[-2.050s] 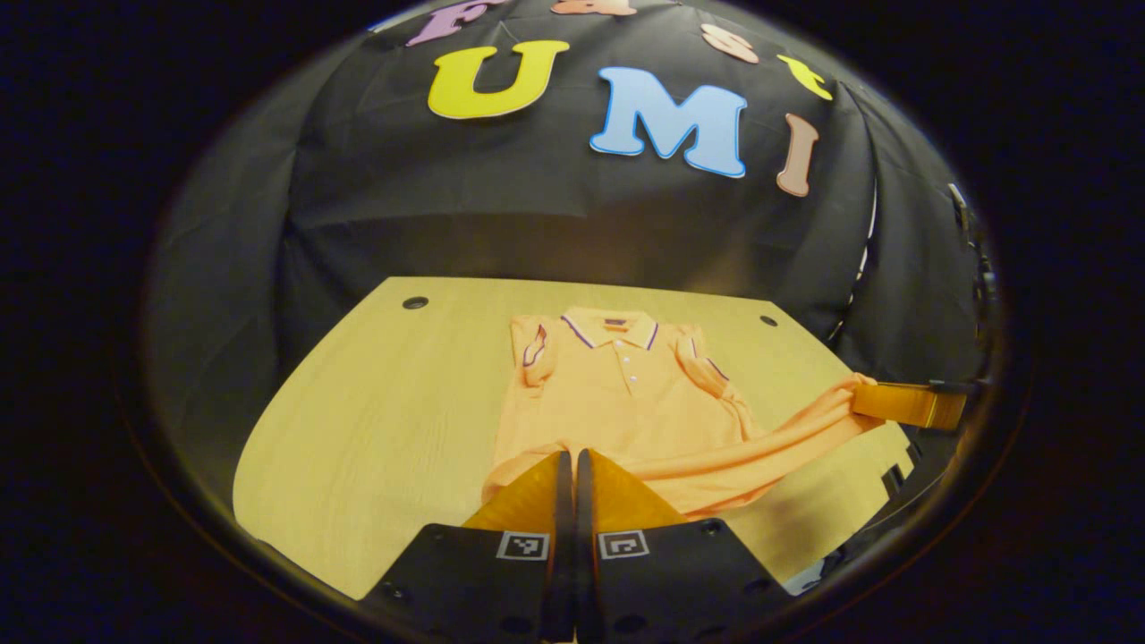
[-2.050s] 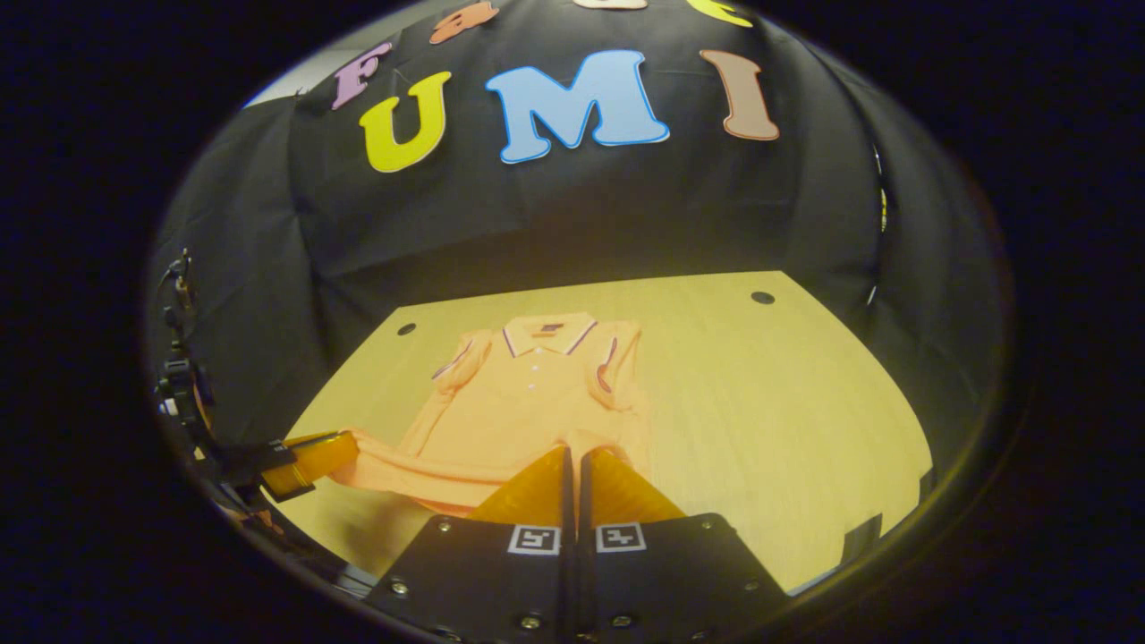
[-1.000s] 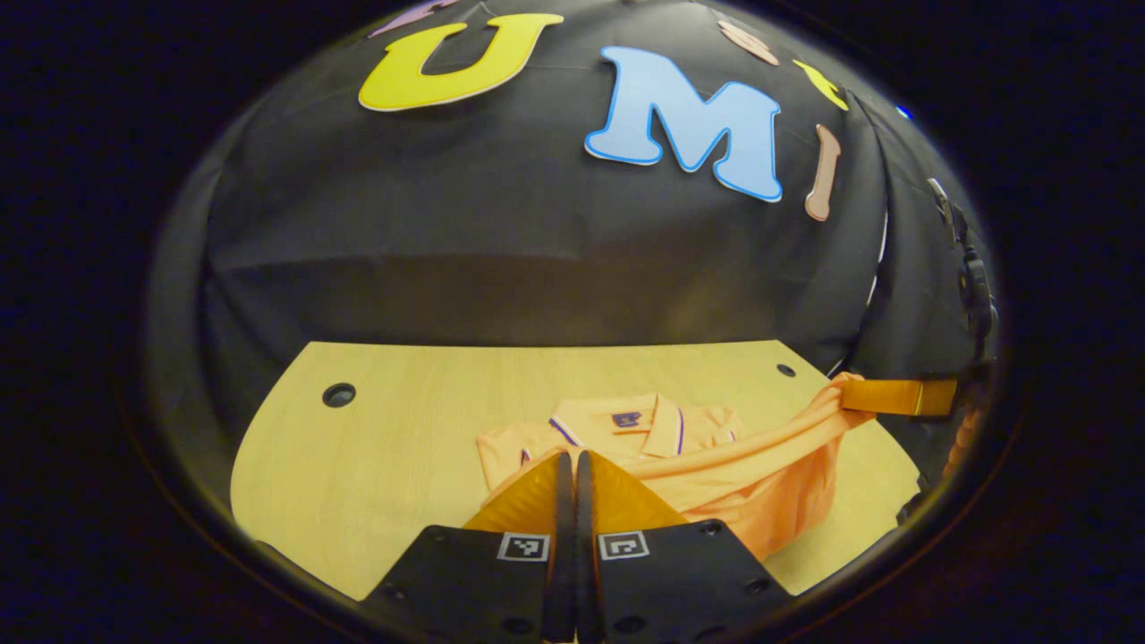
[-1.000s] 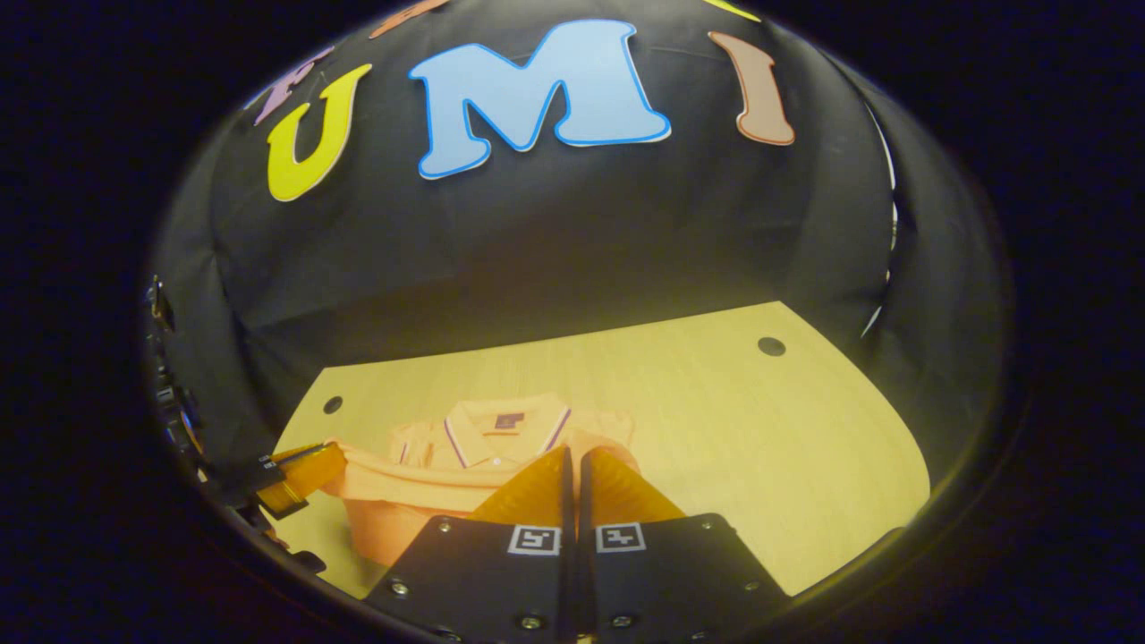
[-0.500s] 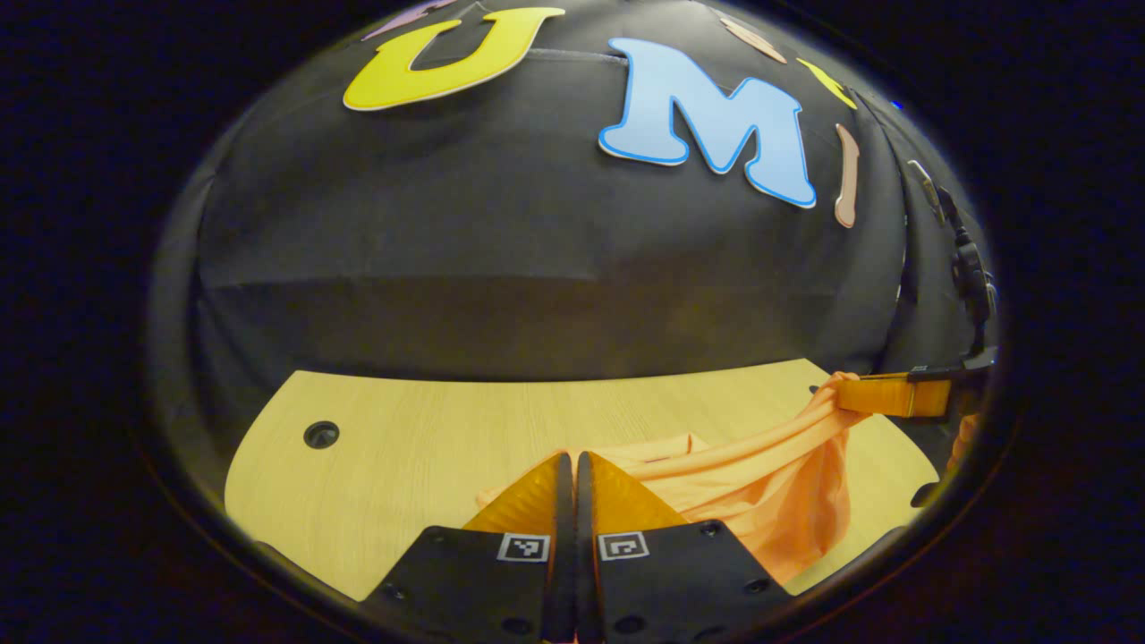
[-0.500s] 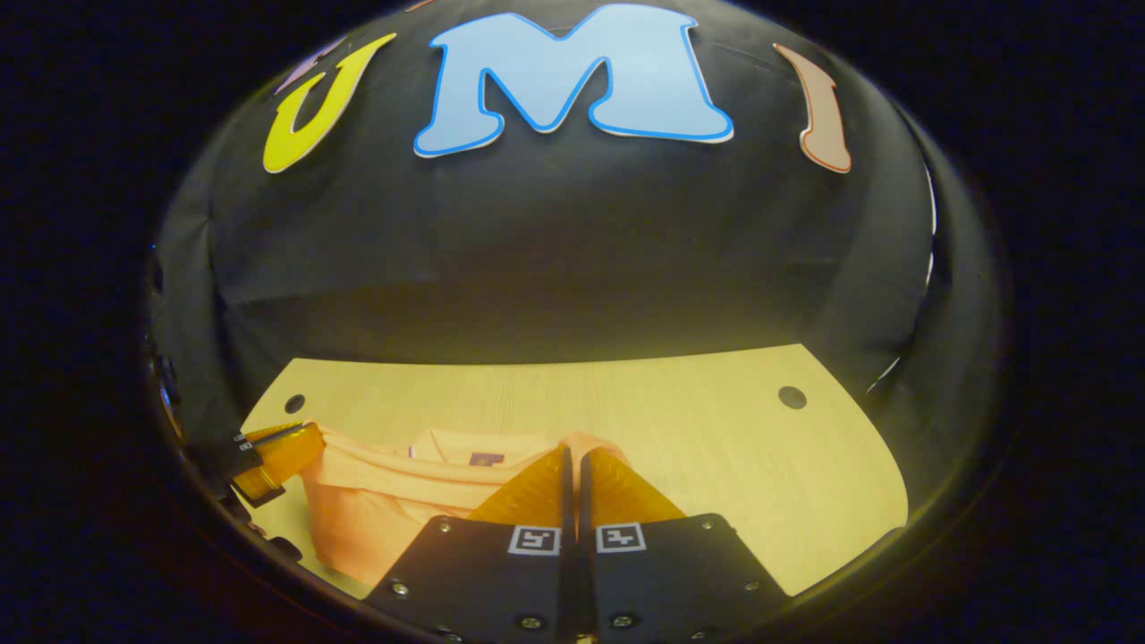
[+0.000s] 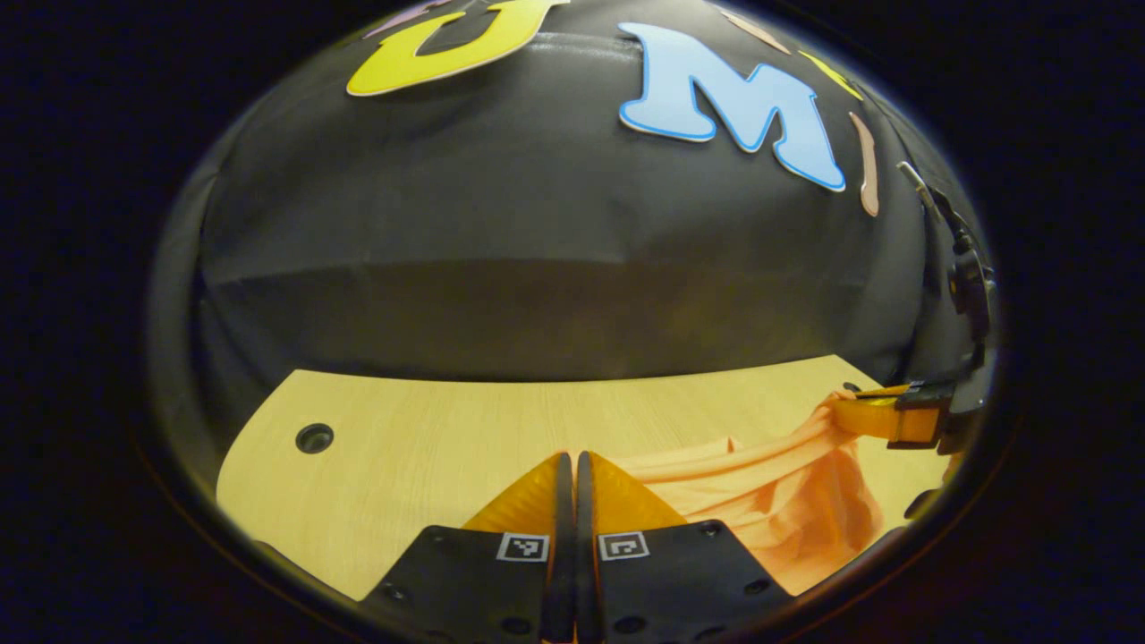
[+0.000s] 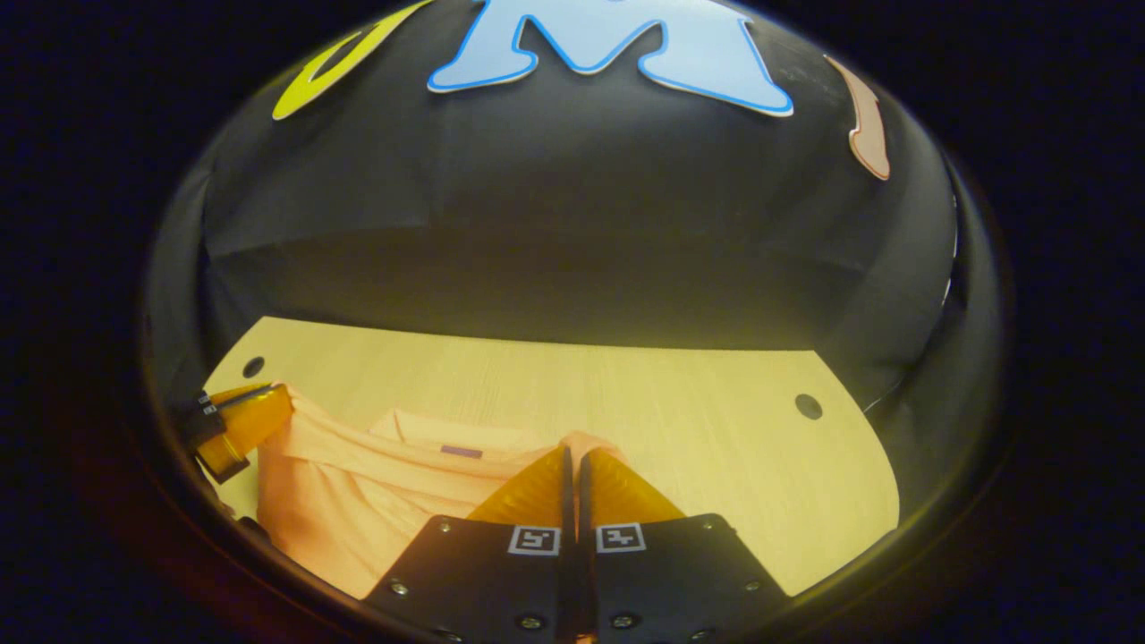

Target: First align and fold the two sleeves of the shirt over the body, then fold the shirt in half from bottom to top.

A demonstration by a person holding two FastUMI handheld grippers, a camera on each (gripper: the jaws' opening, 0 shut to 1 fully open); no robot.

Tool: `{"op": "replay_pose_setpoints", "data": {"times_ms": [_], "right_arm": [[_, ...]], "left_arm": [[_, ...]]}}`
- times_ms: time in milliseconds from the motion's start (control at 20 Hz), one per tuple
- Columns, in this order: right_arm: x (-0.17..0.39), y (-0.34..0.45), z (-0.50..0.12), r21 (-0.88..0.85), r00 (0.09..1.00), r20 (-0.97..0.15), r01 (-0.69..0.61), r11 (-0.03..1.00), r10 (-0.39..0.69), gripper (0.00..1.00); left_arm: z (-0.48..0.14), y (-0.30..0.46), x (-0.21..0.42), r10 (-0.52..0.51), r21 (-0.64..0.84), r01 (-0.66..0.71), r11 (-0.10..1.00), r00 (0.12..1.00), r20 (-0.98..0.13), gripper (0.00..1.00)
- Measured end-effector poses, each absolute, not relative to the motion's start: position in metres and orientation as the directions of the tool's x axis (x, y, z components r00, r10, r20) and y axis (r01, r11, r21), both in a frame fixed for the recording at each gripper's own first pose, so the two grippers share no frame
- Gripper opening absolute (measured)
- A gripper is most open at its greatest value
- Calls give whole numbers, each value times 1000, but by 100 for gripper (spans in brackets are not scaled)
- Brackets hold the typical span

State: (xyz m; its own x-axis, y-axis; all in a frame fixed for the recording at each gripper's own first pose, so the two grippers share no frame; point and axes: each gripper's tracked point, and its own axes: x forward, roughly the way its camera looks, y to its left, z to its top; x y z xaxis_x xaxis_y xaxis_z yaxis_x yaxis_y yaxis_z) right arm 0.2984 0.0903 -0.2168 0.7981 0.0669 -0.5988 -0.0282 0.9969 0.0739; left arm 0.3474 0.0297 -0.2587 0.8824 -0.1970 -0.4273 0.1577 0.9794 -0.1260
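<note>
The orange polo shirt (image 7: pixel 769 501) lies on the light wooden table (image 7: pixel 420 438), its bottom hem lifted into a taut band. My left gripper (image 7: pixel 573 458) is shut on one hem corner. In that same view my right gripper (image 7: pixel 860 414) pinches the other corner at the far right. In the right gripper view my right gripper (image 8: pixel 573 452) is shut on the hem, which runs left to the left gripper (image 8: pixel 267 404). Loose fabric (image 8: pixel 331 510) hangs below the band. Just beyond it the collar (image 8: pixel 456 440) shows, with a purple tag. The folded sleeves are hidden under the raised cloth.
The table has round cable holes (image 7: pixel 314 438) (image 8: pixel 809 406) (image 8: pixel 253 367) near its back corners. The black cloth wall (image 7: pixel 537 268) stands right behind the table's back edge. Bare wood (image 8: pixel 716 429) spreads to the right of the shirt.
Both grippers have carried the hem up and forward over the shirt's body toward the collar. The buttons and folded sleeves are now covered, and the back wall is closer.
</note>
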Motion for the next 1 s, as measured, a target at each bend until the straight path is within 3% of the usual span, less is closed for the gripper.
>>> {"op": "replay_pose_setpoints", "data": {"times_ms": [450,550,650,700,750,800,900,950,1000], "right_arm": [[294,101,-239,19,759,-650,-38,999,41,5],[289,102,-238,18,757,-652,-39,999,41,6],[285,103,-232,18,764,-643,-39,999,41,16],[282,103,-230,20,769,-638,-39,999,42,17],[280,104,-226,23,773,-633,-41,999,46,22],[276,101,-221,19,779,-625,-38,999,42,35],[274,99,-212,20,797,-602,-38,999,42,35],[272,99,-206,23,801,-597,-44,999,49,42],[268,98,-200,25,806,-590,-47,999,53,63]], "left_arm": [[-282,35,348,-153,-83,129,988,866,-476,12],[-278,35,348,-158,-84,134,987,862,-481,9],[-275,39,344,-157,-84,133,988,862,-482,21],[-272,41,339,-149,-74,129,989,866,-477,34],[-268,43,334,-148,-69,131,989,868,-474,36],[-263,44,329,-144,-64,129,990,871,-469,45],[-252,45,319,-142,-62,128,990,877,-459,55],[-246,44,316,-143,-63,129,990,881,-450,59],[-240,44,313,-141,-62,127,990,885,-443,66]]}}
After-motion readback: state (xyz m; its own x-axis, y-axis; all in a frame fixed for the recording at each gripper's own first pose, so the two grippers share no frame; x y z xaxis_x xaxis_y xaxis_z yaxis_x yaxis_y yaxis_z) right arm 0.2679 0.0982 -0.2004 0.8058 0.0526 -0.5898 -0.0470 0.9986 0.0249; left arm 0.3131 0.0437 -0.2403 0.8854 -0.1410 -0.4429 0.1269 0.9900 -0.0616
